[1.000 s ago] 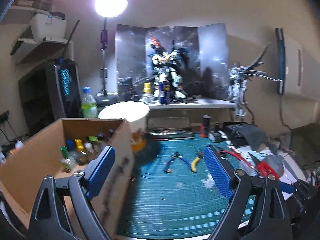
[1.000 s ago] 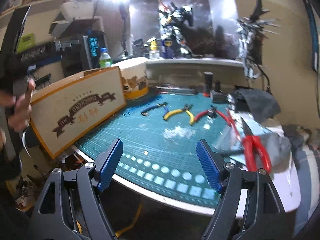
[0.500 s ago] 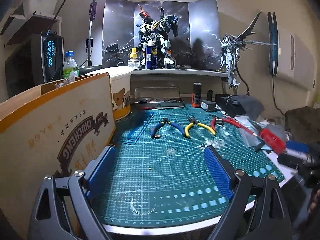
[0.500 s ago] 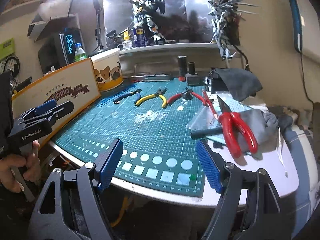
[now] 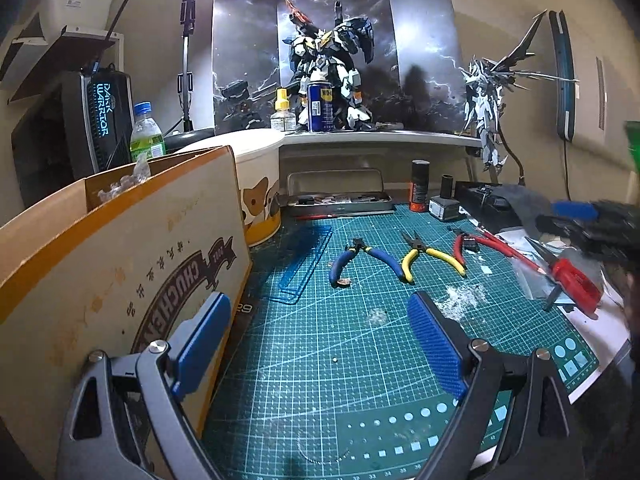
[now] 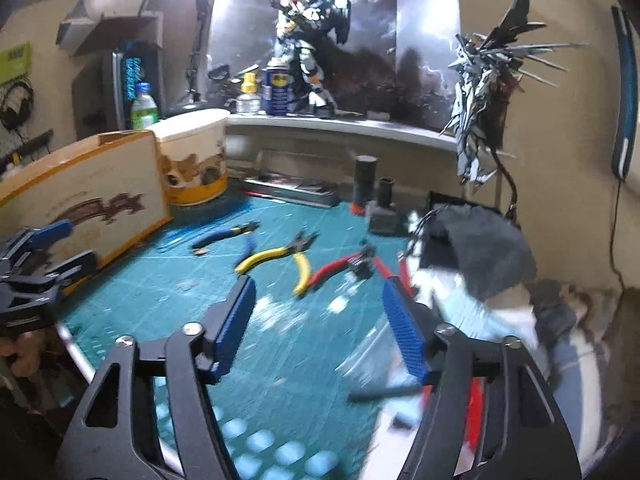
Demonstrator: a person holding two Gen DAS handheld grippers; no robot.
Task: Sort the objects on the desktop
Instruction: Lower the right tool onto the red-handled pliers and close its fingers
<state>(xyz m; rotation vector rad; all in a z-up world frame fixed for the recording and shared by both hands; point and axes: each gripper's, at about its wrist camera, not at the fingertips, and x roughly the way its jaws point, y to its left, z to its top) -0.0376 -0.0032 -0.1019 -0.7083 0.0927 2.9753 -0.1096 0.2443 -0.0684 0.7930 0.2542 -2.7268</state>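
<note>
The left tool (image 5: 316,336) hangs with ribbed blue pads wide apart, nothing between them, over a gridded green mat (image 5: 340,360); a printed cardboard box (image 5: 120,264) stands just beside its left pad. Ahead lie blue pliers (image 5: 362,258) and yellow pliers (image 5: 424,254). The right tool (image 6: 320,320) is closing on nothing, red cutters (image 6: 340,266) just ahead

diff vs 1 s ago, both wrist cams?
Left gripper dropped from above the cardboard box to beside its printed side, jaws open and empty. Right gripper swept in over the green mat toward the red pliers, jaws closing on nothing. Blue, yellow and red pliers stayed put.
</note>
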